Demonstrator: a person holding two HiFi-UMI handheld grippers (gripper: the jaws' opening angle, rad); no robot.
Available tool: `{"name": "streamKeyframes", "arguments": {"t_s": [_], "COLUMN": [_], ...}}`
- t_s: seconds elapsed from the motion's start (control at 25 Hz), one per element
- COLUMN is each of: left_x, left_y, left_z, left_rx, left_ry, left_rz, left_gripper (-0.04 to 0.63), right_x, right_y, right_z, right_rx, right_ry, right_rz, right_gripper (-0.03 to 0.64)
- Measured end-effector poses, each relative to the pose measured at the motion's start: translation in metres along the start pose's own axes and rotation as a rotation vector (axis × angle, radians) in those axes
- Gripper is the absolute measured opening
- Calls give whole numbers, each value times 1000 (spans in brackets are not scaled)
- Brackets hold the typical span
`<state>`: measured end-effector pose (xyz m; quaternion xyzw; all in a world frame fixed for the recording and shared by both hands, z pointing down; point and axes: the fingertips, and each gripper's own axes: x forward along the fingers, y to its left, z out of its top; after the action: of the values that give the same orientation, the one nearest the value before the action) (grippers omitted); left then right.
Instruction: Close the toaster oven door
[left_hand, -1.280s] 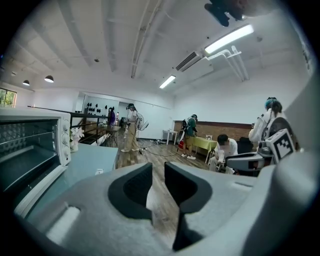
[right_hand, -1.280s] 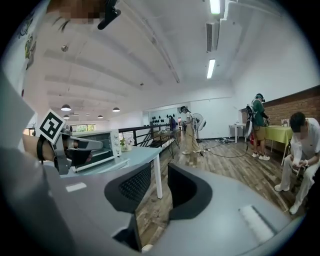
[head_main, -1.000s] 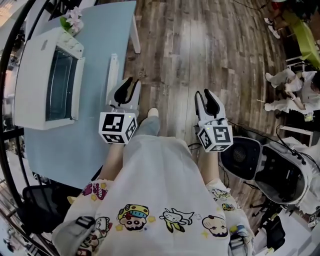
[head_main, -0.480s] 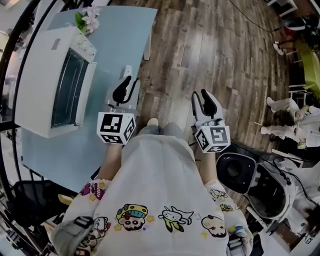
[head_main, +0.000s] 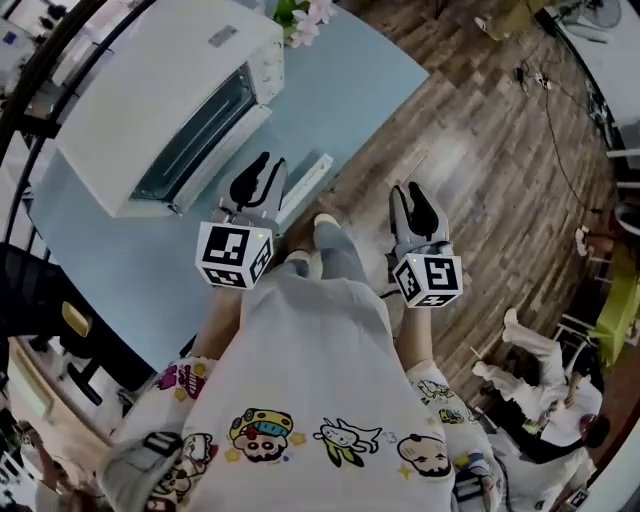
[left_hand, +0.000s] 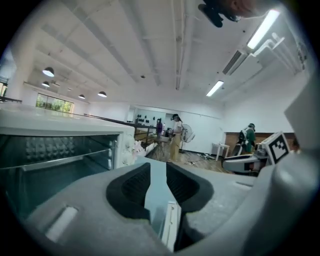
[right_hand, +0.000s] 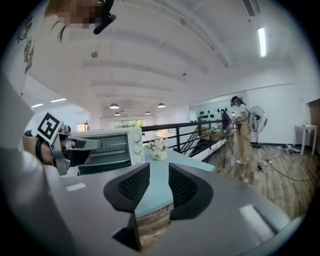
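A pale blue desk (head_main: 370, 70) stands on a wooden floor (head_main: 470, 150) in a large open hall, and the toaster oven (head_main: 150, 95) sits on it toward the far left side. Its glass door (head_main: 195, 135) appears to stand up against the front of the oven, with the rack seen only through the pane, so the closing looks done or all but done; whether a thin slit is left I cannot tell. The left tongs (head_main: 268, 165) hover over the desk's near edge, above a white strip (head_main: 305, 185) lying there, jaws a little apart with nothing between them. The right tongs (head_main: 407, 192) hang over the floor, well apart from the oven, jaws likewise parted and empty. Neither touches the door
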<state>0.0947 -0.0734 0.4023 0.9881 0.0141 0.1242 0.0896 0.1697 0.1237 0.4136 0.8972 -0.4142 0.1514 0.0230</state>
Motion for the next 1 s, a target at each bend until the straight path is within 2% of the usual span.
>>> {"name": "streamKeyframes", "arguments": {"t_s": [0.24,0.56,0.84,1.0], "left_x": [-16,-55,-107,-132], "left_y": [47,64,52,41], "left_z": [14,12,-6,-24], "left_rx": [-71,-121,-173,-208], "left_ry": [-74,-127,-152,-145], "left_rz": [298,631,881,977], "left_gripper": [92,92,92,92], "right_x": [88,146,156,153], "right_y": [24,65,110,127], "right_z": [34,46,40,32], "right_rx": [-94,-171,-226,-250], "right_ry": [9,20,45,60], "right_rz": [311,648,893,973], "right_gripper": [115,115,115,115]}}
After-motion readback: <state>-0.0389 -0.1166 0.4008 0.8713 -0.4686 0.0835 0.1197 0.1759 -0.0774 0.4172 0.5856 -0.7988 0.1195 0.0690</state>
